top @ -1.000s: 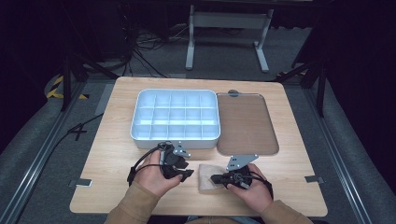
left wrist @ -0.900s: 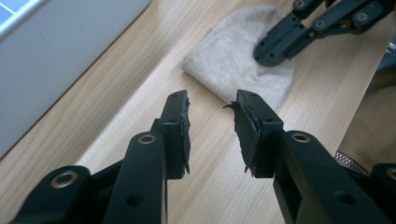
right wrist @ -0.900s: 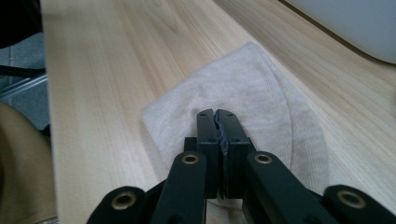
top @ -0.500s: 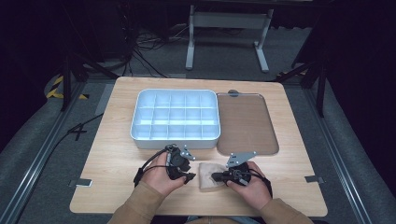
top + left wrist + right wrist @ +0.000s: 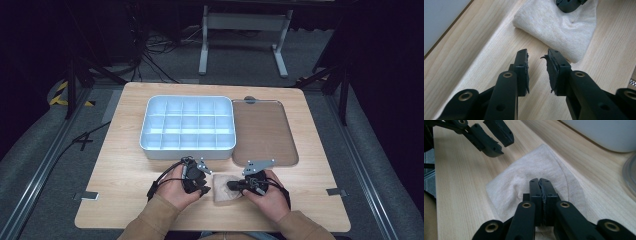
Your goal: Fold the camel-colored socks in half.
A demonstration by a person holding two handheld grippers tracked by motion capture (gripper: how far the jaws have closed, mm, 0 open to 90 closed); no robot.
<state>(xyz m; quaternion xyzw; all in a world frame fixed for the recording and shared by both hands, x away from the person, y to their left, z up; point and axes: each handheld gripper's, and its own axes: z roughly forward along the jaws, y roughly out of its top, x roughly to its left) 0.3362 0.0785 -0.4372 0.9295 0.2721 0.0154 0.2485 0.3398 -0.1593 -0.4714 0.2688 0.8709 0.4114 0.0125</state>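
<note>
With the right gripper (image 5: 541,185) pinching the beige cloth (image 5: 559,27) at the table's (image 5: 125,200) near edge, the left gripper (image 5: 537,60), jaws narrowing but empty, has yet to grasp it.

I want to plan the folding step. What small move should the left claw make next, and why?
Probably ease the left claw forward to the near corner of the cloth. Its jaws, just closing, stand apart over bare table, while the right claw is shut on the cloth.
</note>
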